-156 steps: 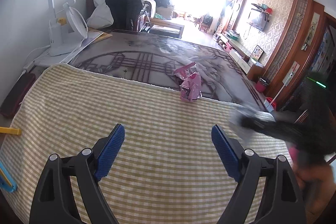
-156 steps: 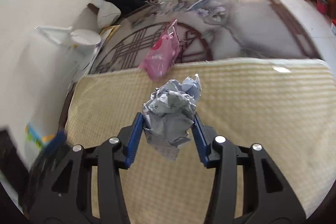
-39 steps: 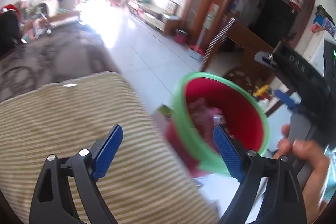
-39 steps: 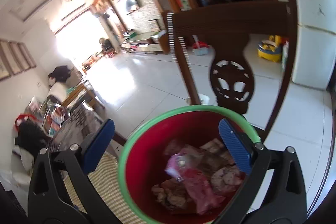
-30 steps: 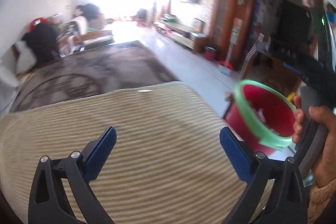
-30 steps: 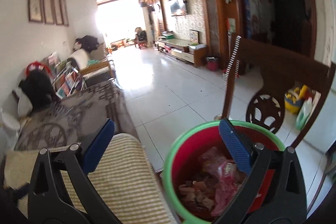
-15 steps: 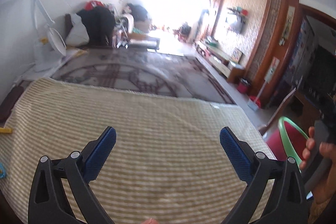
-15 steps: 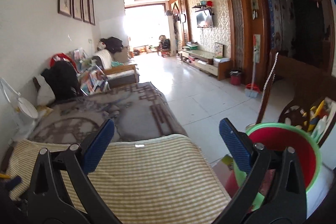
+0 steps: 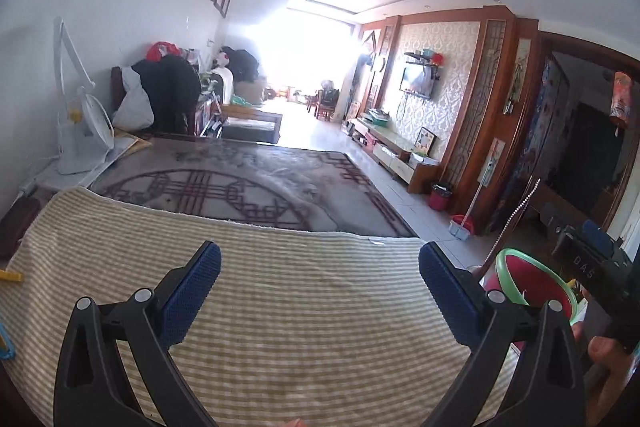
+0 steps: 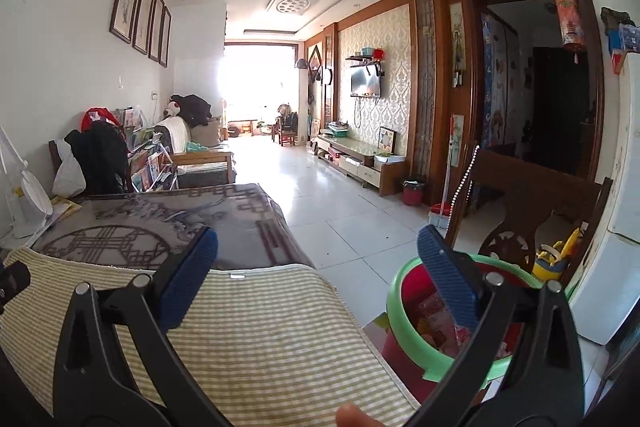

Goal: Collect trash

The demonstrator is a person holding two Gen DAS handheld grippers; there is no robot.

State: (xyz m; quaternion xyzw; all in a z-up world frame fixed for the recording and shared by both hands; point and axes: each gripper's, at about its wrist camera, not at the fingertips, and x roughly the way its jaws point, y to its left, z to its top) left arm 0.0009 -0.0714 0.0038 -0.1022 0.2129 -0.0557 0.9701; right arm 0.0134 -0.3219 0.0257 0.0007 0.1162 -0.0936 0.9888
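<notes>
In the left wrist view the left gripper (image 9: 318,291) fills the lower half of the frame, its jaws spread wide with nothing between them. Under it lies the striped cloth (image 9: 304,339), bare of litter as far as this view shows. At the lower right edge sits the red bin (image 9: 532,283) with its green rim, only partly in sight.

In the right wrist view the right gripper (image 10: 316,279) is likewise released and empty. The bin (image 10: 404,311) stands at the lower right of the frame, just beside the cloth's (image 10: 256,343) edge — inside it, crumpled pink and pale scraps (image 10: 432,323) lie loosely heaped, half hidden by the right finger.

With trash in the bin and none on the cloth, collection looks finished or nearly so — corners outside both frames I cannot judge.
</notes>
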